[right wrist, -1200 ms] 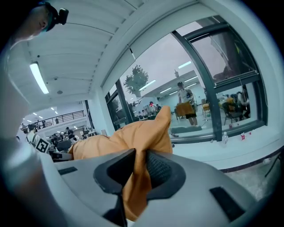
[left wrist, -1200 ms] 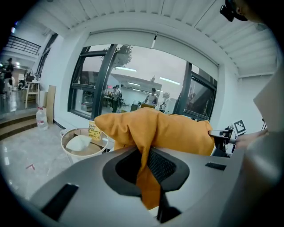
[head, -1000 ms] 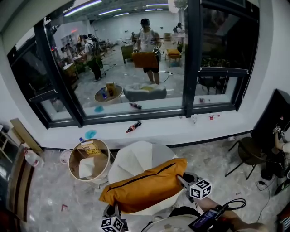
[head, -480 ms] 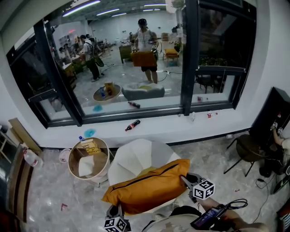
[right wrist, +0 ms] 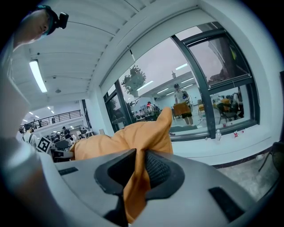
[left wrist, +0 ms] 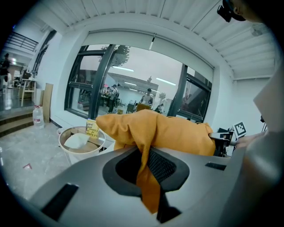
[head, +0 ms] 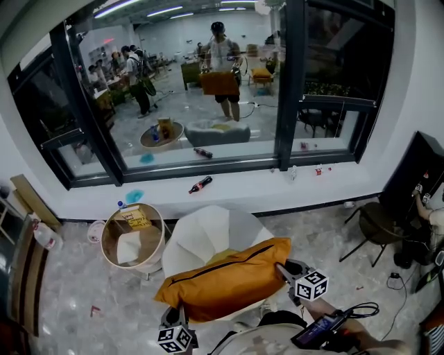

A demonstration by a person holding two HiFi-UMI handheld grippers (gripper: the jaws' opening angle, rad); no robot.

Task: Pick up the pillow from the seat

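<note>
I'm looking into an open office lounge: the tall window (head: 182, 118) at twelve o'clock is mirroring people (head: 136, 73) and ceiling strip lights (head: 129, 8), and marble floor (head: 73, 295) is gleaming around the white seat (head: 208, 238).

The pillow (head: 225, 279) is showing matt orange woven cloth, wrinkling softly, with a dark zip running along one edge. The seat (head: 208, 232) is looking like smooth white fabric, its panels giving off a faint sheen. The left gripper (left wrist: 145, 159) and right gripper (right wrist: 138, 162) are presenting smooth, matt grey plastic shells, and their dark pads (left wrist: 163, 166) are looking rough and dimpled, like rubber. The floor (head: 62, 298) is gleaming as polished pale stone, and the window glass (head: 180, 90) is shining glossily.
</note>
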